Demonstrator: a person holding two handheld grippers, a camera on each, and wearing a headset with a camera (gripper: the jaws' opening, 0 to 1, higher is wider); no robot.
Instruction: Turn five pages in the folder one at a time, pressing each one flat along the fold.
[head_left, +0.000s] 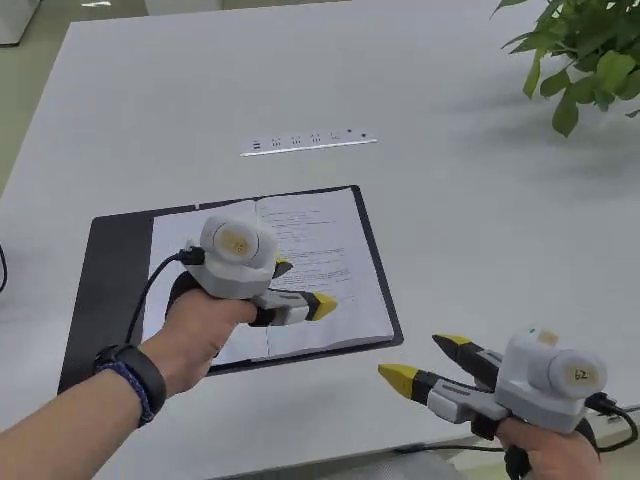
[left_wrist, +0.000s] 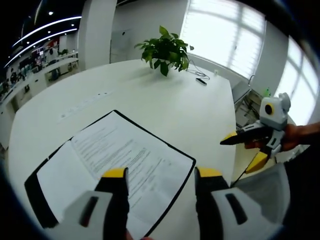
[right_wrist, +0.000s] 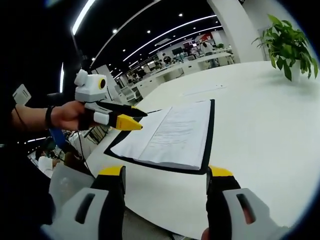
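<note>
Folder (head_left: 110, 285) lies open and flat directly beneath the left gripper (head_left: 302, 287). The cover is thin, matte black and rectangular, showing as a dark border round the paper, widest on the side behind that gripper's wrist. Pages (head_left: 325, 250) are white sheets. The one ahead of the left jaws carries fine printed lines, and the one to their left looks mostly blank. The fold runs under the gripper body.

Left gripper: grey-white shell, dark jaws with yellow tips, jaws parted with nothing between them. In its own view they straddle the near edge of the printed page. Whether either tip touches paper cannot be told. A black cable (head_left: 150, 285) trails back from the shell, and a dark wristband (head_left: 130, 372) sits on the arm behind it.

Right gripper (head_left: 425, 360) is of the same make, jaws spread wide and holding nothing. It hovers well apart from the folder, off its near right corner, with the near table edge just below it. Its tips point toward the left gripper.

Table (head_left: 450, 200) is a smooth, pale, matte slab. A slim socket strip (head_left: 308, 142) is set flush in it beyond the folder's far edge. A broad stretch of bare top runs ahead of the right jaws to a leafy green plant (head_left: 580, 60) at the far corner.
</note>
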